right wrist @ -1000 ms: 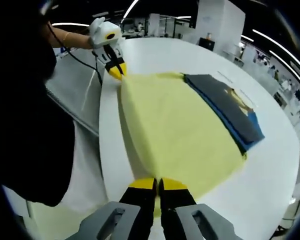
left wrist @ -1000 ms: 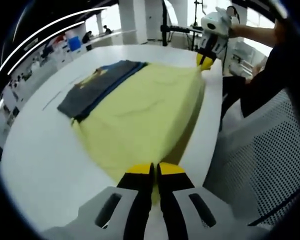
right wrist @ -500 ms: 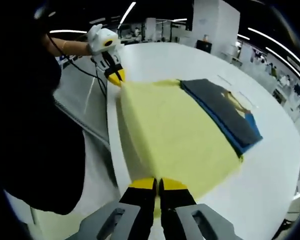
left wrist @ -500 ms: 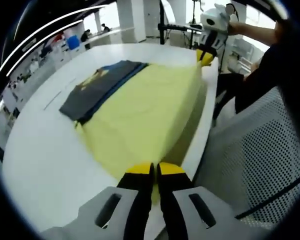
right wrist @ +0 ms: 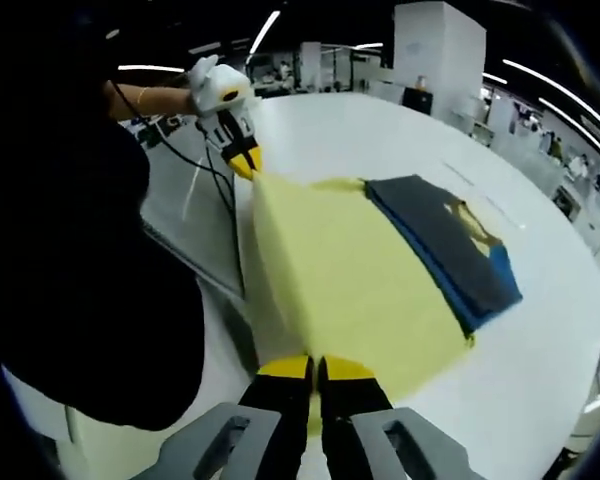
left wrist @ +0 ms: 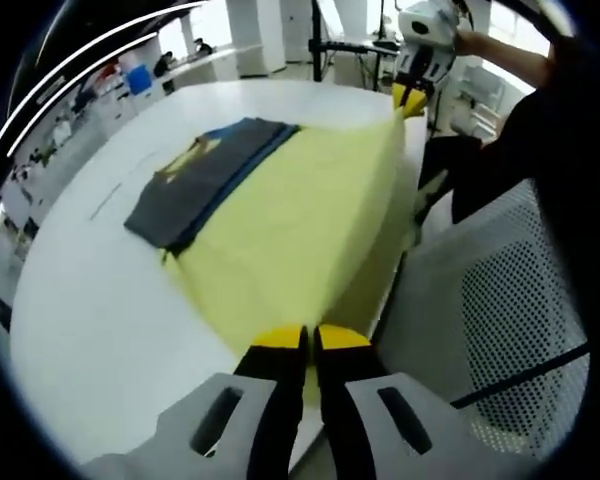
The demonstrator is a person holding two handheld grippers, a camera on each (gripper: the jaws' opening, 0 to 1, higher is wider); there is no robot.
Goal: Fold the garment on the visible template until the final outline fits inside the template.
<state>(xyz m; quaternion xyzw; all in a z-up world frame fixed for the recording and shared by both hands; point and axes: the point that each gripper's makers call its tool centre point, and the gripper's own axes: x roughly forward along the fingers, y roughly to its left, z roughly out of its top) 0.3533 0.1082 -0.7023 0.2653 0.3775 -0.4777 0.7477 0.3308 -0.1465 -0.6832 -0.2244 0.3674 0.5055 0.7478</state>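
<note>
A yellow garment is stretched taut between both grippers, lifted at the near table edge. My left gripper is shut on one corner of it. My right gripper is shut on the other corner. Each gripper also appears far off in the other's view: the right gripper at the upper right, the left gripper at the upper left. The garment's far edge rests against a folded dark grey and blue garment lying on the white round table.
A thin template line shows on the table beyond the dark garment. A person in dark clothing stands at the table's edge. A grey mesh chair sits beside the table. Office furniture and ceiling lights fill the background.
Both grippers have pulled the yellow garment's near edge further up and back off the table's edge; the fabric now hangs as a steeper lifted fold. The dark garment has stayed put.
</note>
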